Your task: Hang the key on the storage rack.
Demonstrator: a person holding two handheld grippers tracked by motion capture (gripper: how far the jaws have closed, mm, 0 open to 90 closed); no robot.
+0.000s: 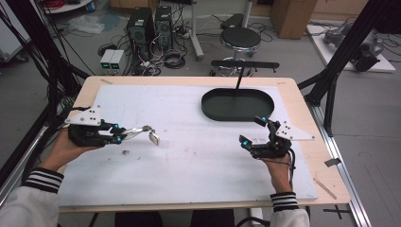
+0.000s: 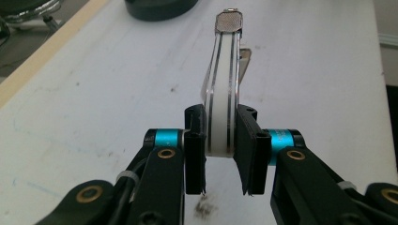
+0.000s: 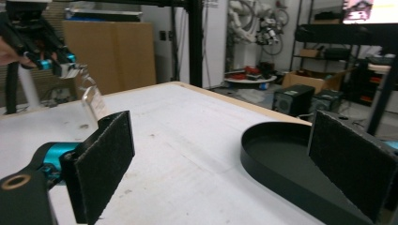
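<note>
The left gripper has its jaws clamped on the handle end of a slim metal-and-white tool – what kind is hard to make out – held clear above the white mat on the table's left side, with bare mat all around it. The right gripper hangs with jaws wide and nothing between them, just short of the black oval tray's near rim – its far pad cuts off part of that tray in the right gripper view.
</note>
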